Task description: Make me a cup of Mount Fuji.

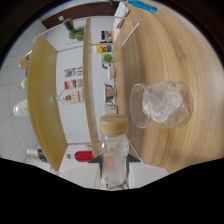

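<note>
Presently, one gripper view, rolled sideways so the wooden counter runs up the frame.

Gripper: gripper [115, 167] low in the view, its two pale fingers [80, 175] showing at either side of a bottle; dark pointed tips sit against the bottle's flanks.

Grip state: clenched on the bottle, both fingers pressing its clear wall with no gap visible on either side.

Bottle: clear bottle [114, 160] with a tan, wood-toned cap [113, 124]; it stands between the fingers, cap end pointing away from the camera. Contents look clear; level cannot be read.

Glass: clear tumbler [161, 104] on the wooden counter [170, 55], beyond the fingers and off to the side of the bottle's cap, apart from the bottle. It holds lumps of ice [162, 102] that fill most of it.

Counter: light wood grain, bare around the glass.

Shelving: wooden shelf boards [42, 100] against a white wall behind the bottle, carrying small bottles and boxes [72, 95], labels too small to read. A red item [82, 156] lies near the lower board, just beside the fingers.

Far end: a blue object [142, 6] at the distant edge of the counter; identity unclear.
</note>
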### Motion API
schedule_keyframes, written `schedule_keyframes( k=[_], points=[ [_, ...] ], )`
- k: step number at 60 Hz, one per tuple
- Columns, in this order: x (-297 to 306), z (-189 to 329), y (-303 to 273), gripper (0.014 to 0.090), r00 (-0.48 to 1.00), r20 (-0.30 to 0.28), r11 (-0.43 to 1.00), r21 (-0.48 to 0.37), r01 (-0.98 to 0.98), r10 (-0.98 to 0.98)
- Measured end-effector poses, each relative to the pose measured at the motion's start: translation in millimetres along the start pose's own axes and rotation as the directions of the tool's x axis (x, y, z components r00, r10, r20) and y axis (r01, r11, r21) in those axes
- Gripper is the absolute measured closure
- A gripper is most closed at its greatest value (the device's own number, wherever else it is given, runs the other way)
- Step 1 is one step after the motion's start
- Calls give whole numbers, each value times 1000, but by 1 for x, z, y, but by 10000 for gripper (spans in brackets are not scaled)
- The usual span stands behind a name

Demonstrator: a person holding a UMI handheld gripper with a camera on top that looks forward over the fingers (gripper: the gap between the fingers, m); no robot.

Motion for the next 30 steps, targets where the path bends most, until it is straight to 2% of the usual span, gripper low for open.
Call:
schedule_keyframes(
  k=[13, 30],
  points=[
    [0, -2, -1, 678, 994, 24, 995, -7, -103, 104],
    [0, -3, -1, 677, 997, 21, 997, -14, -76, 76]
  ],
)
